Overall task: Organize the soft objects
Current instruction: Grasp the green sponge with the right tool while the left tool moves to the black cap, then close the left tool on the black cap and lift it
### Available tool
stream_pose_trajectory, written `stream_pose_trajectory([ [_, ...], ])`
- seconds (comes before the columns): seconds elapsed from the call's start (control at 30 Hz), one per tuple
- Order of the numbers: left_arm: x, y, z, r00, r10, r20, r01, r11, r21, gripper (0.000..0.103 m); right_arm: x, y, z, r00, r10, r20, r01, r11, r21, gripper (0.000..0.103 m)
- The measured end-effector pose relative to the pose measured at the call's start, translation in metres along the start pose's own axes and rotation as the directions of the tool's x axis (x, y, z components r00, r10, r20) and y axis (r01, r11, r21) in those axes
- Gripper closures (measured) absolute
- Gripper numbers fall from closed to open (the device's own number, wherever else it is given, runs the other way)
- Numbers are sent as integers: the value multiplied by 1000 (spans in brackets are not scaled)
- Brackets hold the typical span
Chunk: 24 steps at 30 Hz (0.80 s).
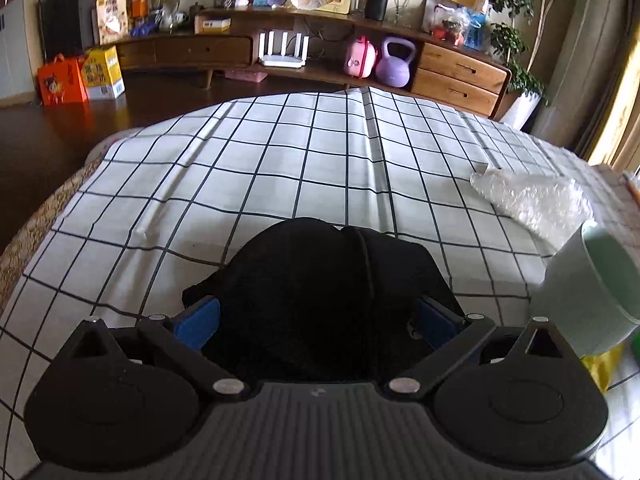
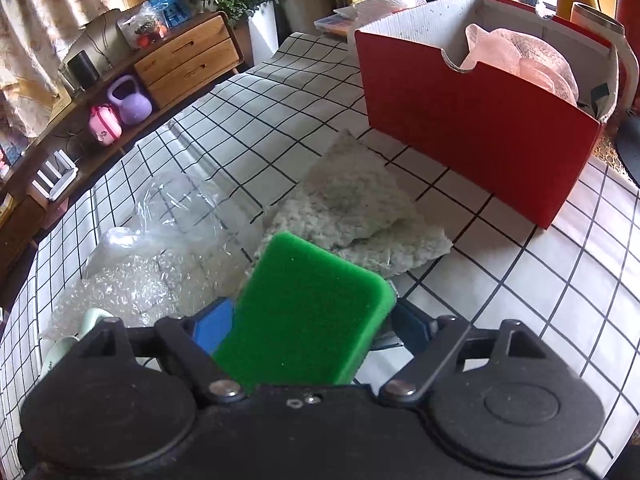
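In the left wrist view a black cloth [image 1: 316, 292] lies bunched on the checked tablecloth [image 1: 280, 168]. My left gripper [image 1: 317, 320] stands wide open around it, a blue pad on each side, and the cloth spills over both fingers. In the right wrist view my right gripper [image 2: 313, 325] is shut on a green sponge [image 2: 304, 312], which sits tilted between the blue pads. Just beyond it lies a pale fibrous mat [image 2: 352, 216]. A red box [image 2: 480, 128] stands at the far right, with pink netted pieces [image 2: 524, 56] inside.
Crumpled bubble wrap [image 2: 140, 264] lies left of the sponge and shows again as bubble wrap [image 1: 532, 200]. A mint cup [image 1: 592, 288] stands at the right of the left view. A wooden sideboard [image 1: 460, 72] runs beyond the table's far edge.
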State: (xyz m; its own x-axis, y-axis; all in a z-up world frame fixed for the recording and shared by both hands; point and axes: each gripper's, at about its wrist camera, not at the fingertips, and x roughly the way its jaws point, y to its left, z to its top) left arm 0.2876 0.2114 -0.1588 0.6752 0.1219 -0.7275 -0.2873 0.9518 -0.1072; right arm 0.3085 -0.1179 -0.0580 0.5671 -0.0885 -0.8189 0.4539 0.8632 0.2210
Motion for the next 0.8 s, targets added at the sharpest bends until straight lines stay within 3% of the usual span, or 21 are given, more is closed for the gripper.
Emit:
stream_pose_trajectory([
  [0.07, 1, -4, -2, 1000, 14, 4, -14, 999, 29, 1, 0, -1, 0, 1000, 6, -2, -6, 1000, -9, 20],
  [0.23, -2, -12, -5, 999, 42, 27, -44, 994, 103, 23, -2, -4, -2, 1000, 19, 2, -19, 999, -31, 21],
  [0.47, -10, -13, 0, 998, 42, 47, -47, 993, 111, 71, -7, -9, -2, 999, 45, -8, -45, 998, -48, 23],
  [0.7, -22, -8, 3, 998, 10, 57, -16, 996, 93, 93, -22, -23, 0, 996, 90, -6, -90, 994, -69, 24],
  [0.8, -31, -9, 2, 998, -1, 62, -5, 996, 91, 94, -30, -32, 0, 993, 114, -15, -114, 991, -72, 25],
])
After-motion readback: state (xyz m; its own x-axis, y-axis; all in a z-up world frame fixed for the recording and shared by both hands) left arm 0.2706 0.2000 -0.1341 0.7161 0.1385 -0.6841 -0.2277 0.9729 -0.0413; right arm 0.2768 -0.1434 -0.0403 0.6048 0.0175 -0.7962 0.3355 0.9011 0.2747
